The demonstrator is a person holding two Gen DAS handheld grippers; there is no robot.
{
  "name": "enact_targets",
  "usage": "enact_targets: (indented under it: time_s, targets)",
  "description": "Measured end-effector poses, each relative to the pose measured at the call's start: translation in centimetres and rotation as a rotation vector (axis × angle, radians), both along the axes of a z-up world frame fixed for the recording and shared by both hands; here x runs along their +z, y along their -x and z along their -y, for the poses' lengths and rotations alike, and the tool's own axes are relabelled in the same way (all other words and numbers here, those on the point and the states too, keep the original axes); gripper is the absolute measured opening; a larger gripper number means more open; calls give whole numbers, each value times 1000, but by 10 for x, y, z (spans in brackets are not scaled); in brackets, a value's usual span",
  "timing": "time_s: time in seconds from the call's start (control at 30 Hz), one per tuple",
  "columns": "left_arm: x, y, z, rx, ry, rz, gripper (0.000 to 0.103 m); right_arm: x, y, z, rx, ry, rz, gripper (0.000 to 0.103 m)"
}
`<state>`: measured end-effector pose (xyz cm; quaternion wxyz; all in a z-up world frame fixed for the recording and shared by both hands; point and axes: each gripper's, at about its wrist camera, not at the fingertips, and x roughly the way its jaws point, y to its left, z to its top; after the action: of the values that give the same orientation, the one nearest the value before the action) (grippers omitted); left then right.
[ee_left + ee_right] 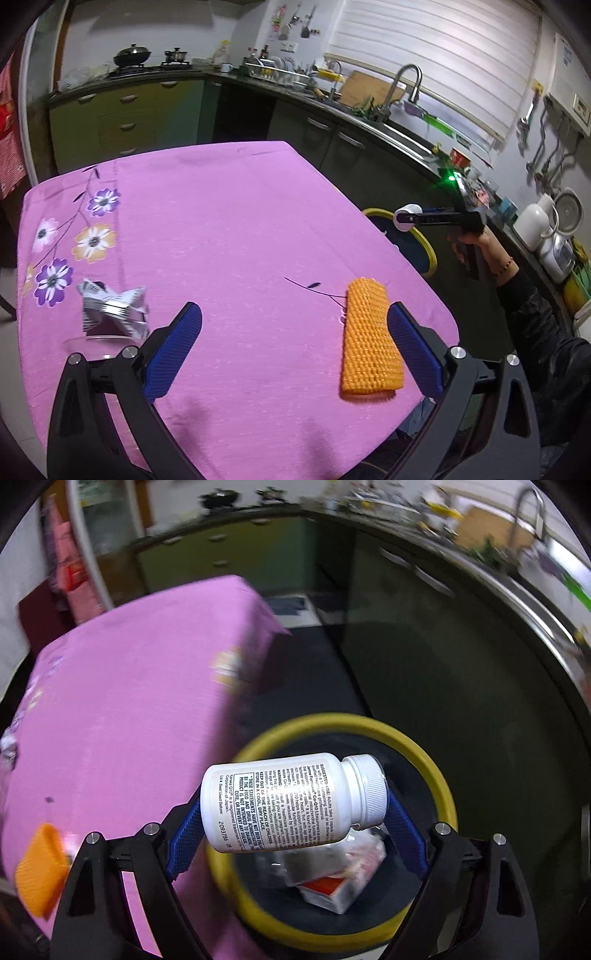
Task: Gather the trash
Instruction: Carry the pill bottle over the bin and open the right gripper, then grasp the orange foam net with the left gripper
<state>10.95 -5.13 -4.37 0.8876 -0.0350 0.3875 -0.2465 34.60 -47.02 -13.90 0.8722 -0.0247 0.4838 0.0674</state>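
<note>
My right gripper [293,821] is shut on a white pill bottle [291,803], held sideways above the yellow-rimmed trash bin [439,775] beside the table. The bin holds a white and red carton [334,890] and clear wrapping. In the left wrist view the right gripper [406,218] with the bottle hovers over the bin [424,247]. My left gripper [295,332] is open and empty above the pink tablecloth [229,221]. A crumpled silver wrapper [114,310] lies to its left, on a clear plastic lid [85,341]. An orange bristly brush [369,339] lies beside the right finger.
Kitchen counters with a sink [402,133], stove [147,66] and appliances [546,229] run behind and to the right of the table. The bin stands on dark floor between table and cabinets. The brush also shows in the right wrist view [40,867].
</note>
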Motion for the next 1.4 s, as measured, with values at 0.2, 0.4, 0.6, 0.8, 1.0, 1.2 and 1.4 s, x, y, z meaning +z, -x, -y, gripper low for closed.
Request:
enact_targets:
  time_s: [0.2, 0.4, 0.6, 0.8, 1.0, 1.2, 1.4]
  targets:
    - [-7, -1, 20, -49, -25, -28, 96, -32, -18, 32, -95, 25, -21, 96]
    - [-17, -5, 43, -107, -45, -71, 96, -13, 6, 37, -145, -39, 30, 96]
    - [-34, -11, 77, -164, -82, -169, 96, 2, 67, 21, -170, -89, 62, 98]
    - [-53, -16, 115, -190, -163, -234, 96, 4, 119, 11, -208, -162, 84, 98]
    - [-78, -25, 143, -185, -234, -302, 78, 8, 137, -3, -183, -192, 110, 98]
    - [-86, -26, 143, -163, -262, -315, 68, 12, 143, 1, -189, -230, 130, 98]
    - [-84, -23, 146, -158, -296, -290, 48, 8, 147, 6, -202, -268, 134, 98]
